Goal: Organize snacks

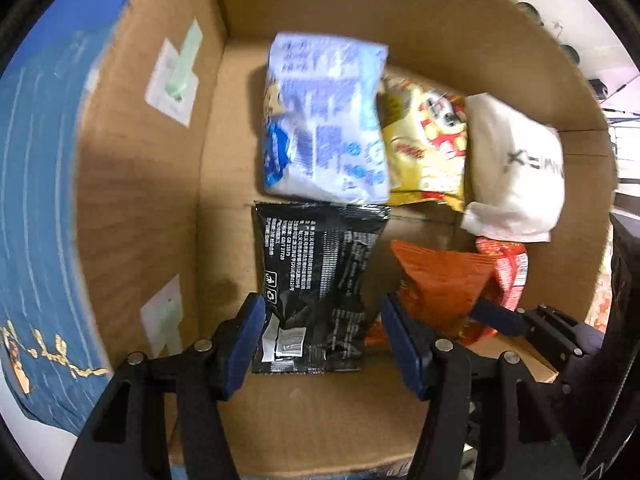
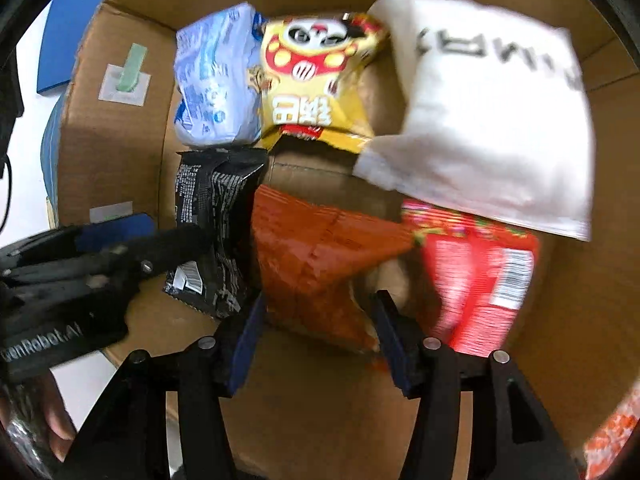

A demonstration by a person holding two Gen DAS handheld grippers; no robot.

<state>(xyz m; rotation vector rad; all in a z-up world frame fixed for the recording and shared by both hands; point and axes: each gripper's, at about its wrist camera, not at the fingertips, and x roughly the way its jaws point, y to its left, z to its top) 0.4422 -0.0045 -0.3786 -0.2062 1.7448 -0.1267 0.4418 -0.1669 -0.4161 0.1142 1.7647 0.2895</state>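
Note:
Several snack bags lie in an open cardboard box (image 1: pixel 132 184) (image 2: pixel 108 148). At the back are a light blue bag (image 1: pixel 324 120) (image 2: pixel 218 80), a yellow bag (image 1: pixel 424 148) (image 2: pixel 316 80) and a white bag (image 1: pixel 516 168) (image 2: pixel 492 112). In front lie a black bag (image 1: pixel 316 288) (image 2: pixel 216 232), an orange bag (image 1: pixel 440 284) (image 2: pixel 316 264) and a red bag (image 1: pixel 508 272) (image 2: pixel 480 272). My left gripper (image 1: pixel 322 344) is open, its blue pads either side of the black bag's near end. My right gripper (image 2: pixel 316 340) is open around the orange bag's near end.
A blue mat (image 1: pixel 36 216) lies left of the box on a white surface. The box walls rise on all sides, with white labels (image 1: pixel 172 76) on the left wall. The box floor (image 1: pixel 312 420) nearest me is bare cardboard. A hand (image 2: pixel 56 420) shows at lower left.

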